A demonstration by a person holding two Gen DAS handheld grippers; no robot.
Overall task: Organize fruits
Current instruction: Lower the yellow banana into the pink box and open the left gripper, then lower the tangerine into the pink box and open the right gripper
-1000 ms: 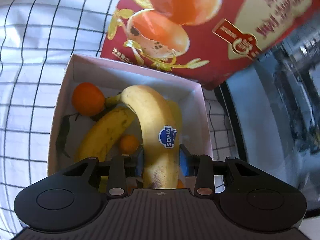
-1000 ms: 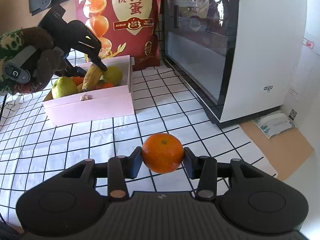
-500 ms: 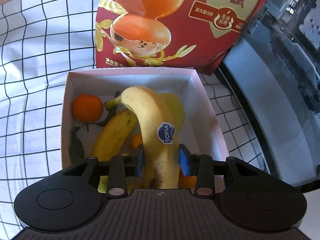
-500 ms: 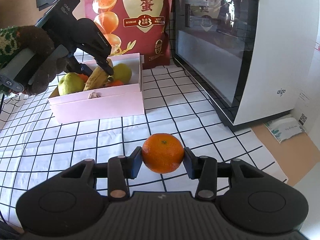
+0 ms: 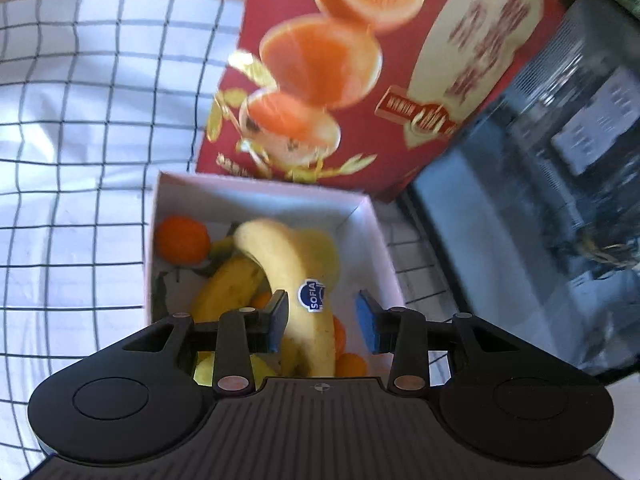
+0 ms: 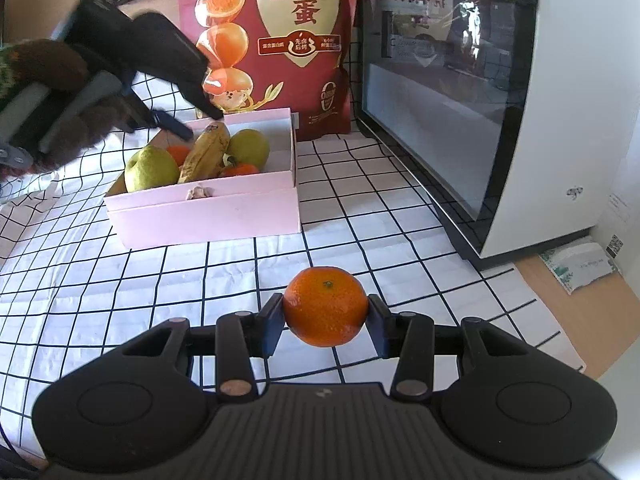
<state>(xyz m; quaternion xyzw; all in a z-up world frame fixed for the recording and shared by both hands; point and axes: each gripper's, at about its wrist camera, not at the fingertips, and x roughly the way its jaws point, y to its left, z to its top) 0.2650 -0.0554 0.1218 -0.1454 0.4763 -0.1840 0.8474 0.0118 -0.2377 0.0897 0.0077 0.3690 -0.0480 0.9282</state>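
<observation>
A pink box (image 6: 208,216) on the checked cloth holds a stickered banana (image 5: 296,272), a second banana (image 5: 228,284), two green pears (image 6: 150,168) and several mandarins (image 5: 182,240). My left gripper (image 5: 322,320) hovers just above the box, open; the stickered banana lies below the gap, clear of the right pad. In the right wrist view the left gripper (image 6: 198,122) hangs over the box's back left corner and the banana (image 6: 206,152) rests among the fruit. My right gripper (image 6: 326,322) is shut on a mandarin (image 6: 326,306), held above the cloth in front of the box.
A tall red food bag (image 6: 276,40) stands right behind the box. A white appliance with a dark glass door (image 6: 460,100) fills the right side. A small packet (image 6: 580,264) lies on the bare wood at the far right. A gloved hand (image 6: 40,80) holds the left gripper.
My left gripper has let go of the stickered banana and risen away from the box; the banana stays in it. The right gripper keeps the mandarin and has hardly moved.
</observation>
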